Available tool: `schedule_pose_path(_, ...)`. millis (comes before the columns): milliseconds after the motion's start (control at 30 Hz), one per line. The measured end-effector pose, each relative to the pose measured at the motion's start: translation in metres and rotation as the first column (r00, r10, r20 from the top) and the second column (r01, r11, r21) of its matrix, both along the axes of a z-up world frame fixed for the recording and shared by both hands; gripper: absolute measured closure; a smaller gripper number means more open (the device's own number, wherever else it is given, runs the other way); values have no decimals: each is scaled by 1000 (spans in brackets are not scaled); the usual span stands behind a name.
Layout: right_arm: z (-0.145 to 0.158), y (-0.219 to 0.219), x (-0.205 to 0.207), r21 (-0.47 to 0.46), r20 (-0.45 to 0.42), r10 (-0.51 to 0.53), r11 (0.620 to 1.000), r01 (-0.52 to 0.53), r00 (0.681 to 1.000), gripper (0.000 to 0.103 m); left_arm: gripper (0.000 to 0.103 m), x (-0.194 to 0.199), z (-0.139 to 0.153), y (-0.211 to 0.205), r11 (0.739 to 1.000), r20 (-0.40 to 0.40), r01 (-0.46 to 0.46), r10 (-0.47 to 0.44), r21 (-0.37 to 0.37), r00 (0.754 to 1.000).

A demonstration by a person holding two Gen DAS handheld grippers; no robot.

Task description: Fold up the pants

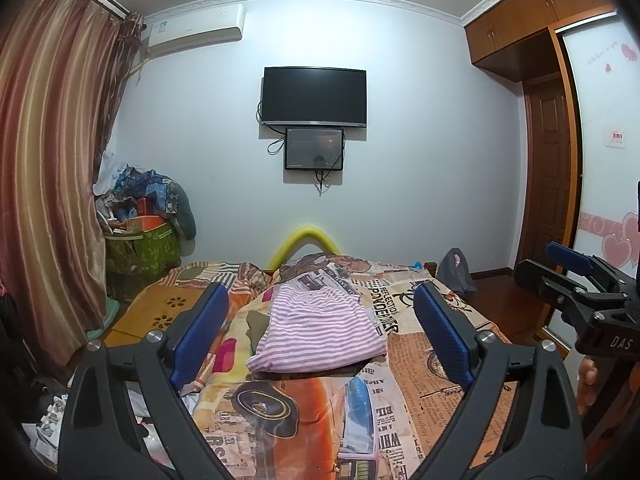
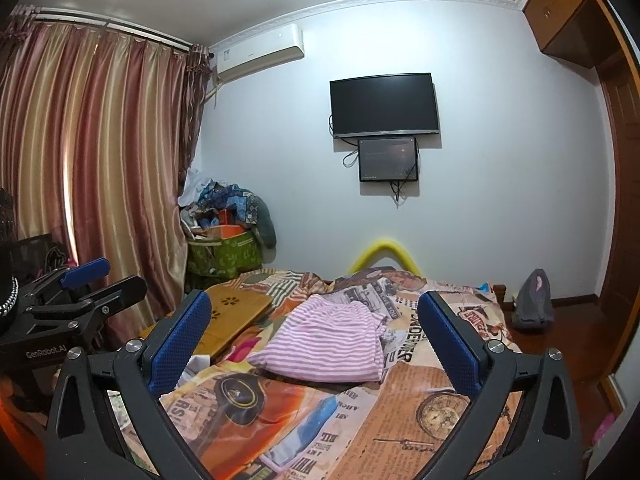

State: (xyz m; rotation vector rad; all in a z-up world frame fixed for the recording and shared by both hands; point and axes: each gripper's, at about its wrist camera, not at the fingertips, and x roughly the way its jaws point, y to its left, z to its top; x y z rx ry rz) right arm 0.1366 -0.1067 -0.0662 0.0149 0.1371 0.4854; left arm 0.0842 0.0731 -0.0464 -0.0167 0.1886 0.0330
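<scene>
My left gripper [image 1: 320,336] has its blue pads spread wide with nothing between them; the folded pants [image 1: 320,332] lie on the bed beyond the fingertips, framed in the gap but not touched. My right gripper [image 2: 316,344] is the same — jaws fully apart, empty, the pants [image 2: 324,344] resting ahead of it on the bedspread.

The pants are a pink-and-white striped bundle, folded into a compact rectangle near the middle of the bed, on a bedspread [image 1: 432,372] printed with newspaper text, a car and a pocket watch. From the left wrist I see the fold's rounded near edge square on; from the right wrist I see the bundle from its right, with loose cloth bunched at that far right edge.

Each view catches the other tool: the left wrist shows the right gripper [image 1: 576,276] at the frame's right edge, with fingertips of a hand [image 1: 588,376] beneath it; the right wrist shows the left gripper [image 2: 100,280] at its left edge, with no hand visible.

A wooden lap tray [image 2: 236,316] lies on the bed left of the pants, clearer in the right view. Beyond the bed's foot a yellow foam arch [image 1: 308,240] stands against the wall, under a dark television [image 1: 314,96] and a smaller screen [image 1: 314,149]. Striped curtains [image 2: 88,168] fill the left, with a piled green bin [image 2: 228,252] beside them. Only the left view shows the wardrobe door with heart stickers [image 1: 600,160].
</scene>
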Motion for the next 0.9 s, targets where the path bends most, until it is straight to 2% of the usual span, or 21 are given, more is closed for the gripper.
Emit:
schedule_pose_path(467,-2,-6,-3,2,-10,-6,1000,6,1000,0,7,0,-2,-4,1000,1,2,-2,13,1000)
schedule_pose_path(900,-1,-9,-6,-3,-19,-11,1000,11,1000,0,6,2,-5,-1,1000,-11,21,-21,-4,1000)
